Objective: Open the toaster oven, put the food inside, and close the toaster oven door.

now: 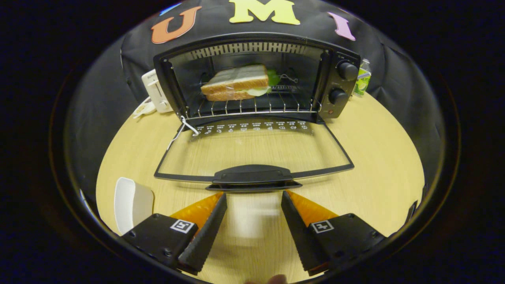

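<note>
I see a round pale wooden table [375, 165] with the booth's black cloth wall behind it. Going left to right from my view.

Far left, near the table's front edge: a white rounded-corner plastic plate [132, 203], just beside the left finger, nothing on it that I can make out.

Back left: a white boxy plastic appliance [156, 92], partly hidden behind the oven's left side. A white cord or tie loops off the oven's lower left corner onto the table.

Centre: black metal toaster oven [256, 79], cavity open. Its glass door with black frame [252, 150] is folded down flat toward me, the table visible through the glass. The door's black moulded handle [252, 177] sits at the near edge, just ahead of the fingertips.

The food, a toasted sandwich with brown crust and green lettuce sticking out [236, 83], is inside the oven on the wire rack [252, 106], left of centre, lying slightly tilted.

Gripper [254, 195]: fingers spread apart, released, nothing between them but bare table. Tips sit just short of the door handle, one either side of its middle. No contact with it that I can see.

Right of cavity: control panel with two black round knobs [347, 71] stacked one above the other, small reddish dot below them.

Far right, behind the oven: small clear plastic bottle with a green-and-white label [362, 81], upright on the table.
</note>
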`<state>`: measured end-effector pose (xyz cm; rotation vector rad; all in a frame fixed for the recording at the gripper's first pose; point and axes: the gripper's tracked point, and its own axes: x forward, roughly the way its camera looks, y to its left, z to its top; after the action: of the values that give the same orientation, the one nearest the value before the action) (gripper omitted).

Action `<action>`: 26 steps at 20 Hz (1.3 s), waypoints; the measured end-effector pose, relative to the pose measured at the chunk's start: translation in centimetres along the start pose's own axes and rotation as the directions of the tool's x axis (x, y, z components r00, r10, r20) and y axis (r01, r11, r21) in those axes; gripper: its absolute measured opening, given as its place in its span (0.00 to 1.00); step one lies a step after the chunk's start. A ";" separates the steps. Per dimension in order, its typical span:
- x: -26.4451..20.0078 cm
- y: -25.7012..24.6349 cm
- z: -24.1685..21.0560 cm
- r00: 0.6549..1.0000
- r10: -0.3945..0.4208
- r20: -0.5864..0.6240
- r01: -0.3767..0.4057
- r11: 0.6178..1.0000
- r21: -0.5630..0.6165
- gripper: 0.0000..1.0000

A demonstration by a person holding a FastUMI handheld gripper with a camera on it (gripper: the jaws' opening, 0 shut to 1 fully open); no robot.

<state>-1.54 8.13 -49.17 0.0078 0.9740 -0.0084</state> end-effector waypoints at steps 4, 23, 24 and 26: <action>-2.2 0.0 1.3 1.000 0.001 0.024 -0.001 1.000 -0.004 0.92; -15.9 0.0 18.6 0.893 0.070 0.445 -0.065 0.998 -0.026 0.92; -17.5 0.2 19.7 0.876 0.090 0.474 -0.083 0.996 -0.035 0.92; -21.4 0.1 21.6 0.833 0.106 0.542 -0.097 0.994 -0.046 0.92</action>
<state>4.34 8.08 -19.35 0.0402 0.3973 0.0923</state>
